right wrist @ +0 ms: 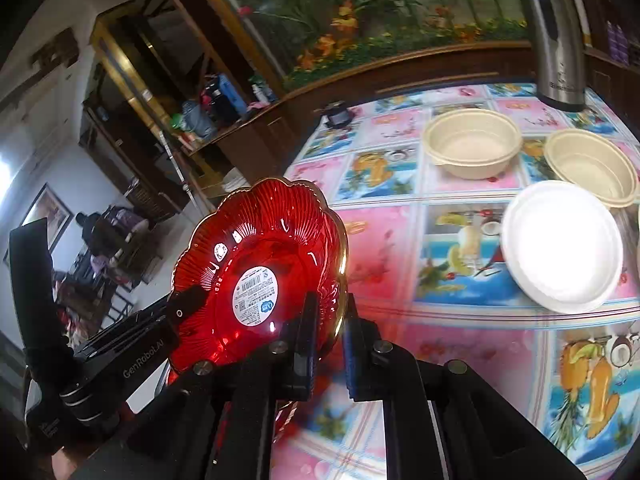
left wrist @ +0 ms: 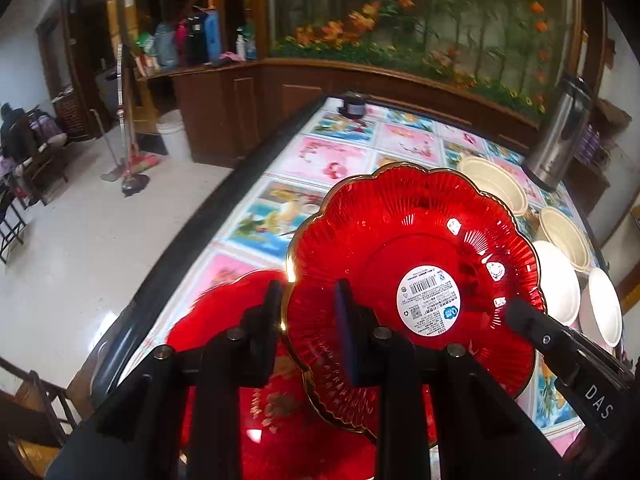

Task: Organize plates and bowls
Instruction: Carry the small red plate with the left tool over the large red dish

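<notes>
Two handheld grippers clamp one scalloped, gold-rimmed red glass plate [left wrist: 416, 256] from opposite edges, holding it tilted above the table [left wrist: 344, 152]. In the left wrist view, the left gripper [left wrist: 310, 320] pinches the plate's rim at lower centre, one black finger on either side of the glass. The right gripper [left wrist: 516, 312] enters from the lower right, gripping the opposite rim. In the right wrist view, the right gripper [right wrist: 326, 334] is clenched on the plate's right edge at lower centre, while the left gripper [right wrist: 188, 300] bites the plate's left edge. A round white barcode sticker [left wrist: 429, 299] sits at the plate's centre. A second red glass plate [left wrist: 224, 312] lies on the floral vinyl tablecloth directly beneath, lower left of the left wrist view. Two cream bowls [right wrist: 472, 142] and a white round plate [right wrist: 560, 244] occupy the right of the right wrist view. A steel flask [right wrist: 554, 36] stands at the upper right.
</notes>
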### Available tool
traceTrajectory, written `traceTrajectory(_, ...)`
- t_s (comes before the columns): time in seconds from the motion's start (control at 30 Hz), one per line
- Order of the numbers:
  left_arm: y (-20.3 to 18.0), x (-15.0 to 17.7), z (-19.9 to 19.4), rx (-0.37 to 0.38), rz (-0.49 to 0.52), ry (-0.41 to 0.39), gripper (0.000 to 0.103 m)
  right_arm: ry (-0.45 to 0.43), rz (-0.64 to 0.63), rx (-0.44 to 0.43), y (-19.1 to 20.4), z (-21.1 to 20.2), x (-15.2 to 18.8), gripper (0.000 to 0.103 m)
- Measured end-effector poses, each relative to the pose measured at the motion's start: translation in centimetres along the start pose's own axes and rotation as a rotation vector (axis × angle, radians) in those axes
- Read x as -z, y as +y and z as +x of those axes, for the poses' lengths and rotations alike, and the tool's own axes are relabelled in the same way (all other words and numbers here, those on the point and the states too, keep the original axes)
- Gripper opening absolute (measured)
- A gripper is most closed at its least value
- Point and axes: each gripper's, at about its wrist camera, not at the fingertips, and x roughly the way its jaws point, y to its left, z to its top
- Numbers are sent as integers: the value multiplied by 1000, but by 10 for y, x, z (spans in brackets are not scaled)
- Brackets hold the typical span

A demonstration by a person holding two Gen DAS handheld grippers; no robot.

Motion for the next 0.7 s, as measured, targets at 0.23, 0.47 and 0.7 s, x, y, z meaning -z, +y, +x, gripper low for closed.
traceTrajectory(0.23,34,20,-8,-36,-71,-6,23,22,-80,-39,33,1,18,10)
traceTrajectory(0.47,52,37,-4,-77,-97,9,23,66,-131,-59,53,12,35,10)
traceTrajectory(0.7,59,49,3,-85,-114,35,24,105,-148,-57,60,23,47,10)
